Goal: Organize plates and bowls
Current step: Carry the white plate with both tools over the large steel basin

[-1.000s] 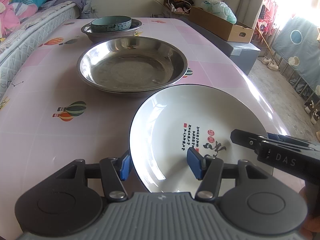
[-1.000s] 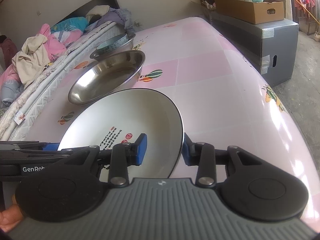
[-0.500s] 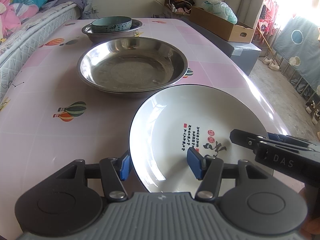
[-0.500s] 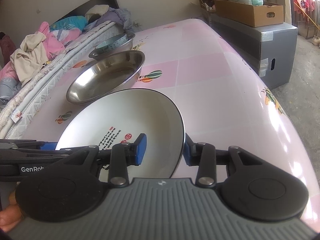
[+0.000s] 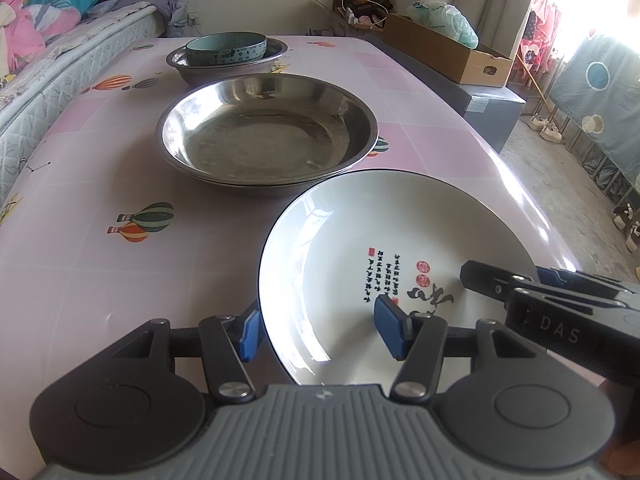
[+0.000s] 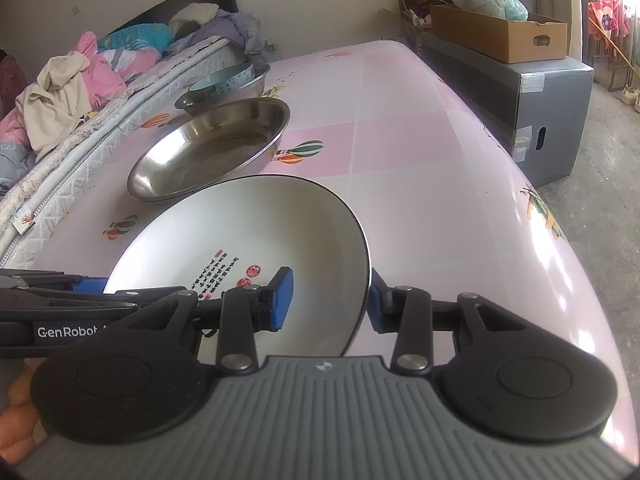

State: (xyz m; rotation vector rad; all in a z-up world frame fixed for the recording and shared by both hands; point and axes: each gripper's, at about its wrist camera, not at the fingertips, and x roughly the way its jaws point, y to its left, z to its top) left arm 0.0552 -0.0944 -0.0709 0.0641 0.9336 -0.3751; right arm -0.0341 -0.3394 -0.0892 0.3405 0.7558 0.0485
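White plate (image 5: 384,240) on table (image 5: 100,272), just before steel basin (image 5: 266,132). Left gripper (image 5: 316,330), right gripper (image 6: 330,300) – both spread, straddling opposite rims, unclamped. Close evenly, lift level – clear basin lip.

white plate (image 5: 400,248): black rim, calligraphy print, nearest, tilted | steel basin (image 5: 266,134): wide, upright, just behind plate | teal bowl (image 5: 226,48): nested in far steel bowl (image 5: 184,65)
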